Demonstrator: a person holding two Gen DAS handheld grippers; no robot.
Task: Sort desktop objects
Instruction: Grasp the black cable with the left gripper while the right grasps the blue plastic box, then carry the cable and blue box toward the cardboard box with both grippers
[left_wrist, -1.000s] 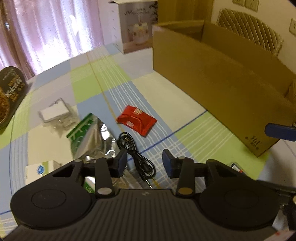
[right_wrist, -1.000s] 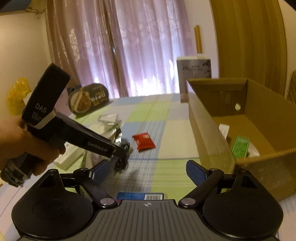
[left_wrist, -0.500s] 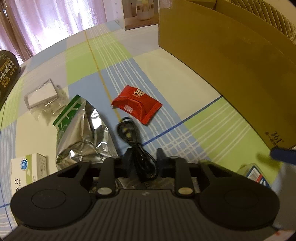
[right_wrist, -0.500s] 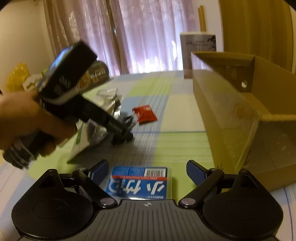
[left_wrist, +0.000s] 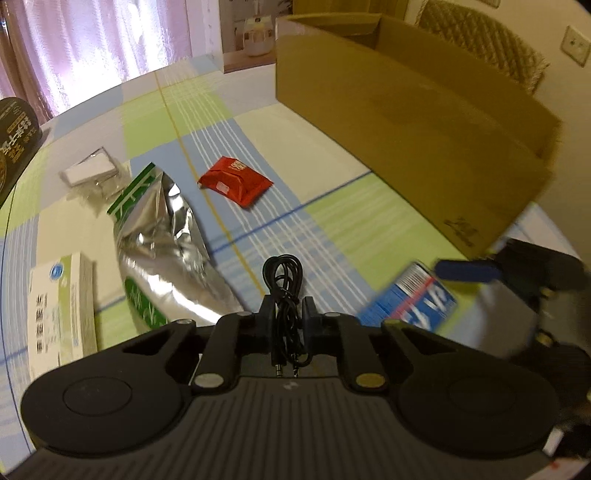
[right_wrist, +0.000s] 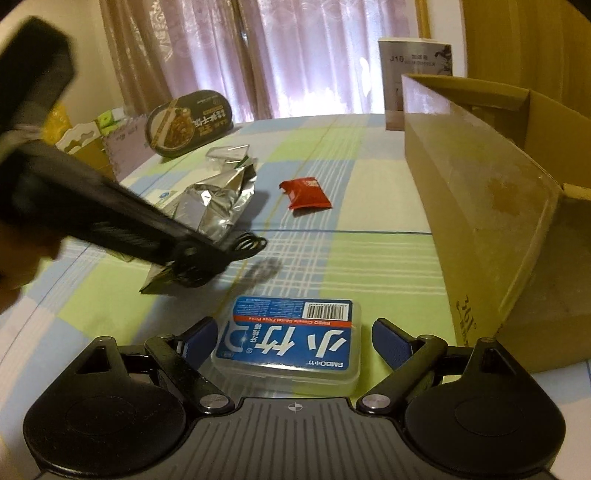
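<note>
My left gripper (left_wrist: 287, 314) is shut on a coiled black audio cable (left_wrist: 283, 280), held above the checked tablecloth; the right wrist view shows the cable (right_wrist: 245, 245) lifted, its shadow on the cloth below. My right gripper (right_wrist: 293, 338) is open and low over the table, its blue pads on either side of a clear floss-pick box with a blue label (right_wrist: 291, 338), apart from it. That box (left_wrist: 410, 306) appears blurred in the left wrist view. A red snack packet (left_wrist: 236, 181) and a silver foil bag (left_wrist: 166, 240) lie farther out.
A large open cardboard box (right_wrist: 480, 206) stands on the right. A white-green medicine carton (left_wrist: 59, 314), a clear packet with a white block (left_wrist: 92, 171) and a dark oval food tray (right_wrist: 190, 123) are on the left. A white product box (right_wrist: 413, 74) stands at the far edge.
My left gripper shut on the black cable and lifted it off the cloth. My right gripper came down and forward, bringing its open fingers around the blue floss box.
</note>
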